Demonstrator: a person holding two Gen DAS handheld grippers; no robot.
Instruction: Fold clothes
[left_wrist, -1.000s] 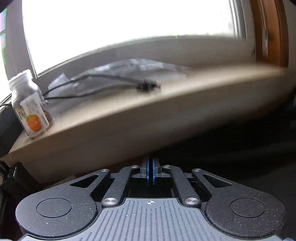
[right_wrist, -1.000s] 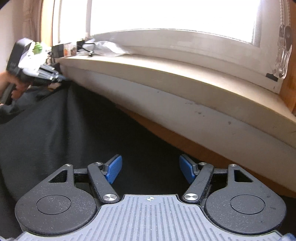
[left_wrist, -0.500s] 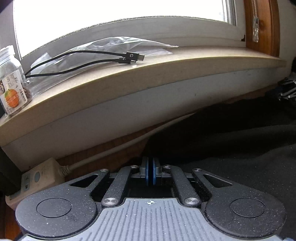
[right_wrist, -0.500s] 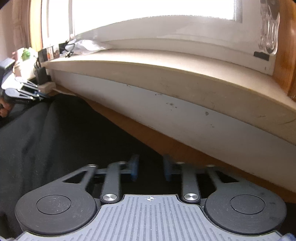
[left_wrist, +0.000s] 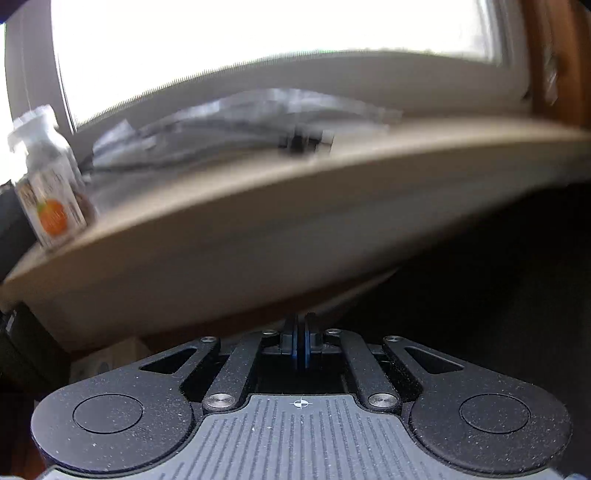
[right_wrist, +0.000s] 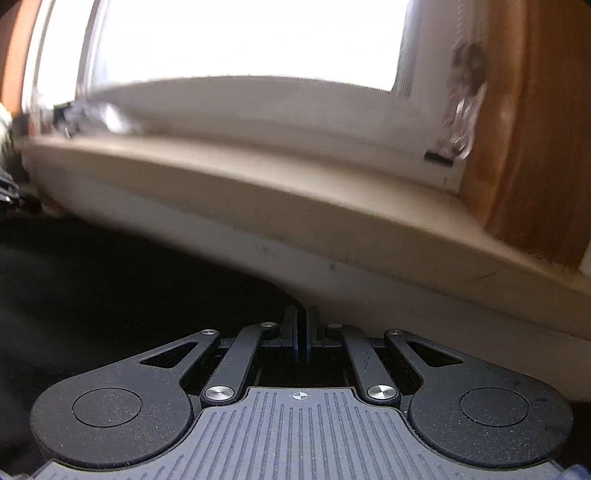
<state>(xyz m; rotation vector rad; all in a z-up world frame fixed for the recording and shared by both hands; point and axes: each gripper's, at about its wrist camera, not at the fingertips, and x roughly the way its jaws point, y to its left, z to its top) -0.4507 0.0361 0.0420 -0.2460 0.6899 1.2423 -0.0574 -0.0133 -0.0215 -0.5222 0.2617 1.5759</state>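
— Where is the garment?

— The black cloth (right_wrist: 110, 295) lies below the window sill (right_wrist: 295, 199), dark and blurred in both views.

— And the grippers?

— The left gripper (left_wrist: 300, 343) has its blue pads pressed together. The right gripper (right_wrist: 301, 339) has just been closing; its pads now stand nearly together, but whether fabric is pinched cannot be told.

— Anything on the sill?

— A labelled bottle (left_wrist: 46, 181) and a black cable (left_wrist: 295, 140).

garment: my black cloth (left_wrist: 498, 295) | look: dark, matte, soft folds, blurred | place: lower right of my left view, lower left of my right view (right_wrist: 92, 295) | pose: spread below the pale ledge
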